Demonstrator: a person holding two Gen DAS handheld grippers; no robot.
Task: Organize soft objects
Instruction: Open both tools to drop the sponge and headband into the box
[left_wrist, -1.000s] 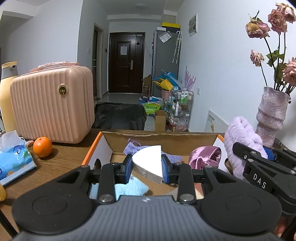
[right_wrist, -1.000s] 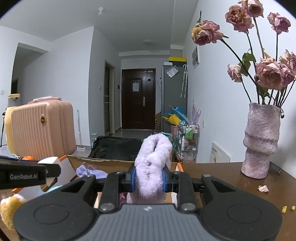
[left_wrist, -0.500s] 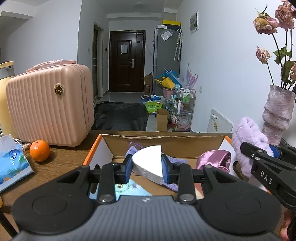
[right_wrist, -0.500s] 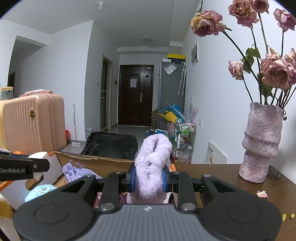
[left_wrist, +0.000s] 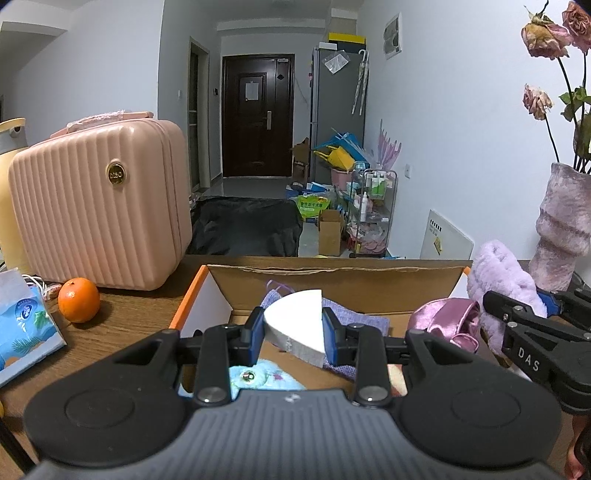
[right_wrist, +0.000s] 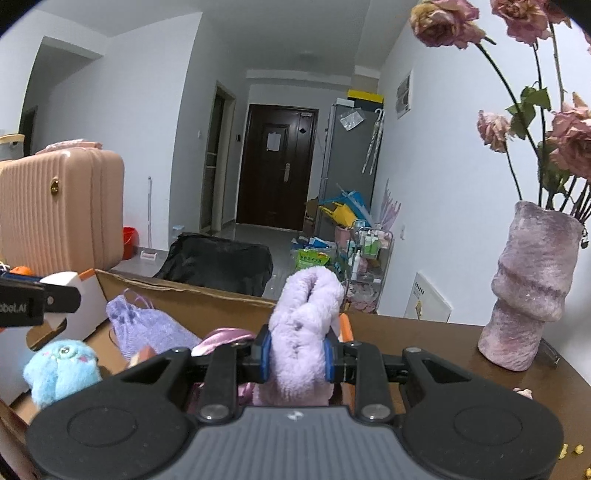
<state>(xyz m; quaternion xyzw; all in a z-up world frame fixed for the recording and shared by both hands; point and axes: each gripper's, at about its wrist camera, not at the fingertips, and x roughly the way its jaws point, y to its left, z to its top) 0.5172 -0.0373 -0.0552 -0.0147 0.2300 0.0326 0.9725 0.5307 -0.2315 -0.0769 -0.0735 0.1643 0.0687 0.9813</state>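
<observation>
Fluffy lilac towel (right_wrist: 303, 332) — smooth white wedge (left_wrist: 295, 321)

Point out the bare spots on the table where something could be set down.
Bare wood lies between the orange and the cardboard box, and between the box and the vase on the right. Inside the box it is crowded: blue plush, lilac knit, pink satin.

A white wedge-shaped sponge (left_wrist: 295, 325) hangs over the open cardboard box (left_wrist: 332, 273), pinched at its two flat sides. A fluffy lilac cloth (right_wrist: 303, 332), folded and upright, is held at the box's right edge. Inside lie a blue plush toy (right_wrist: 61, 367), a lavender knitted piece (right_wrist: 144, 328) and a pink satin item (left_wrist: 443, 321).
</observation>
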